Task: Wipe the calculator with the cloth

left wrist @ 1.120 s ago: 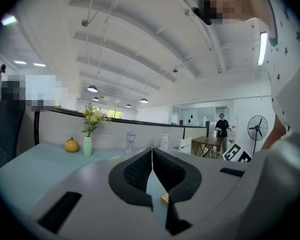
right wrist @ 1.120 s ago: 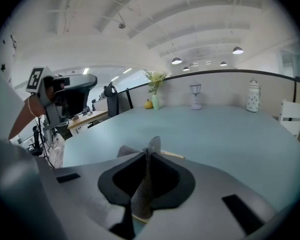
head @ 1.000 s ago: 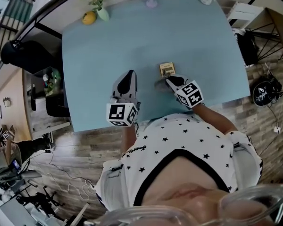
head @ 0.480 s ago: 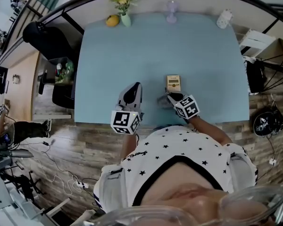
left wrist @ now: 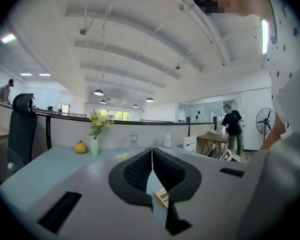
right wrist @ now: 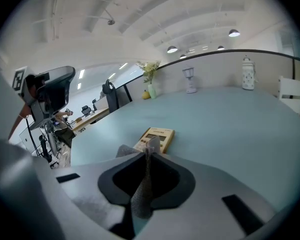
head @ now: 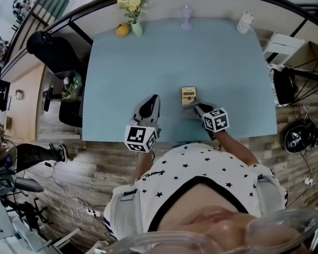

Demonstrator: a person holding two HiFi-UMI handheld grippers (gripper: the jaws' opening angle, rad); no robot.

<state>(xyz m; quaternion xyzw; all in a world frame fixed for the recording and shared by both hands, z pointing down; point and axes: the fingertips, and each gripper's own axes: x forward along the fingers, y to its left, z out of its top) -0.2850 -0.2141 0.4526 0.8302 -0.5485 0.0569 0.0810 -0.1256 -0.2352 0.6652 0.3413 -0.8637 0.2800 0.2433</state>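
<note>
One pale blue rectangular surface (head: 148, 62) stands in a room with a wood-plank floor (head: 95, 163) and a white vaulted ceiling (left wrist: 140, 44) hung with lamps. Along its far edge stand a vase of yellow flowers (head: 132, 7), a yellow fruit (head: 122, 29), a clear goblet (head: 186, 10) and a white jar (head: 245, 21). The tan rectangular calculator (head: 188, 95) lies toward the near edge, right of centre; its print is too small to read. Just beside it, the right gripper (head: 199, 108) has its fingers clenched on a grey woven cloth (right wrist: 142, 189). The left gripper (head: 148, 102) has its fingers pressed together on nothing.
</note>
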